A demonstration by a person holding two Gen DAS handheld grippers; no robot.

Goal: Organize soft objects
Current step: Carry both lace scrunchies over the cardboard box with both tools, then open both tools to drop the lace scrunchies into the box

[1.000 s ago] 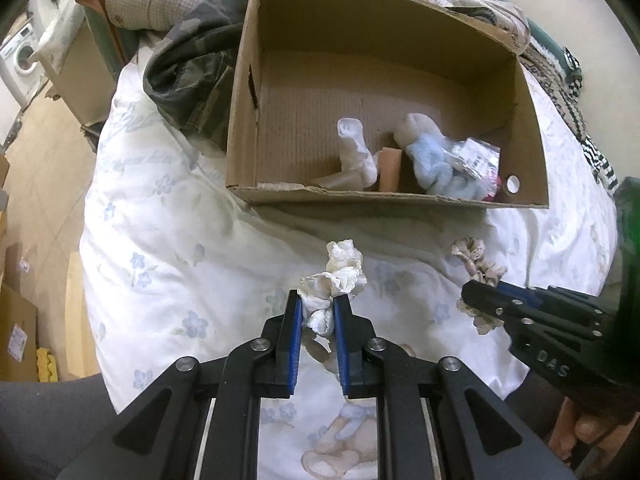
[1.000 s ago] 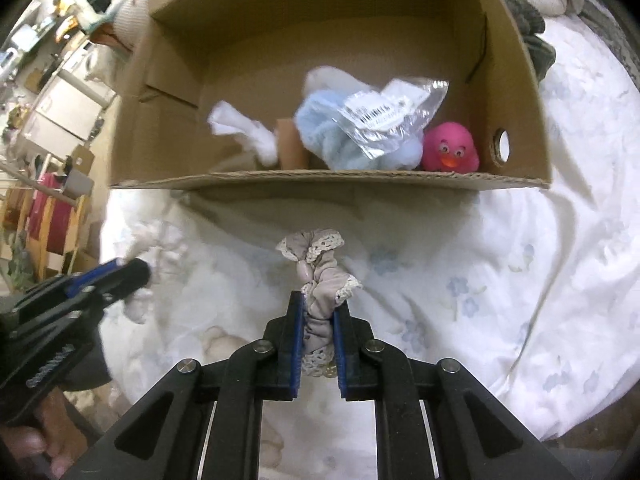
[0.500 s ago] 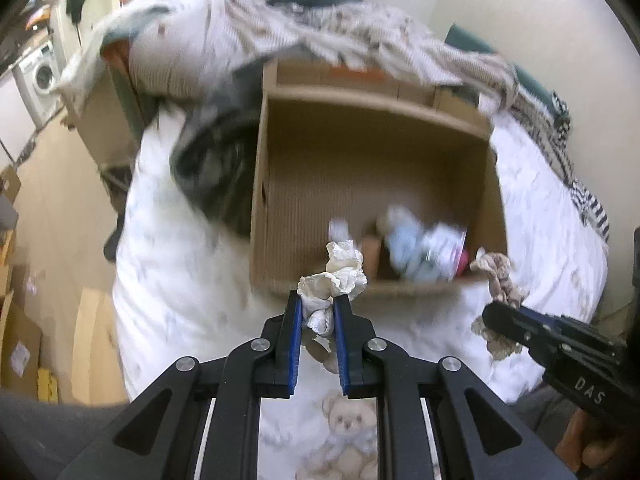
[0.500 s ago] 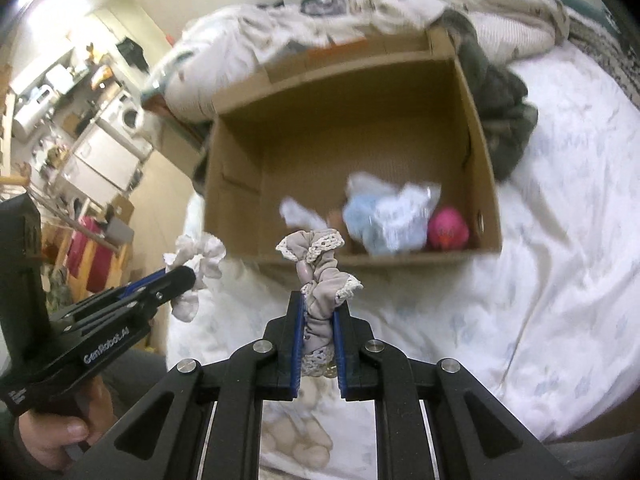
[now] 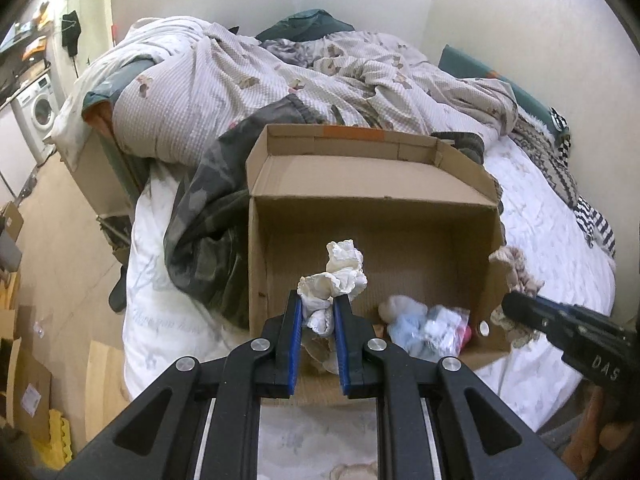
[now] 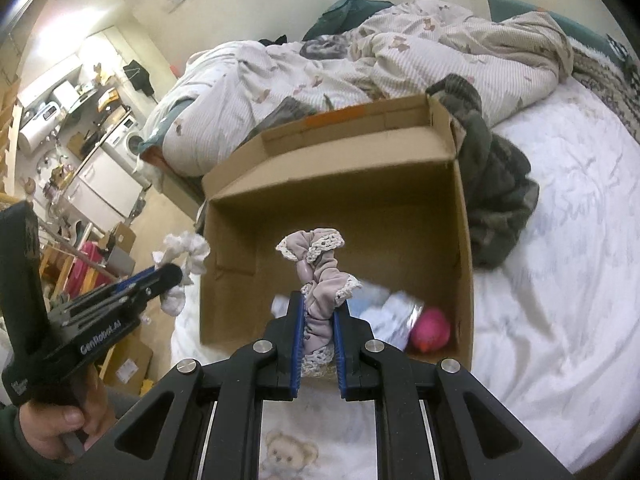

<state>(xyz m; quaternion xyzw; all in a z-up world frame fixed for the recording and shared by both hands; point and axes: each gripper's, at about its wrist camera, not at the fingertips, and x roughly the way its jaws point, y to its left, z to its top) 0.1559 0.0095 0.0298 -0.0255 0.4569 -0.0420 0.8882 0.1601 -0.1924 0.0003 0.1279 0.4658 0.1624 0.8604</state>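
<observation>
My left gripper (image 5: pixel 316 304) is shut on a white lace-edged scrunchie (image 5: pixel 340 272), held in the air in front of the open cardboard box (image 5: pixel 372 196). My right gripper (image 6: pixel 319 308) is shut on a beige scrunchie with lace trim (image 6: pixel 320 280), likewise raised before the box (image 6: pixel 340 184). Each gripper shows in the other's view: the right one (image 5: pixel 516 300) at the right edge, the left one (image 6: pixel 172 276) at the left, held by a hand (image 6: pixel 52 424). Inside the box lie a light blue soft toy (image 5: pixel 408 324), a clear plastic packet (image 5: pixel 444 324) and a pink rubber duck (image 6: pixel 430 328).
The box stands on a white flowered bedsheet (image 6: pixel 560 320). A dark camouflage garment (image 5: pixel 204 240) lies against its left side, and a crumpled checked duvet (image 5: pixel 260 80) is heaped behind it. The floor with cardboard pieces (image 5: pixel 24 392) and a washing machine (image 5: pixel 36 112) are at the left.
Both grippers have risen and tilted up with their scrunchies still held. The box now sits lower and smaller in view, and the duvet and wall behind it have come into sight.
</observation>
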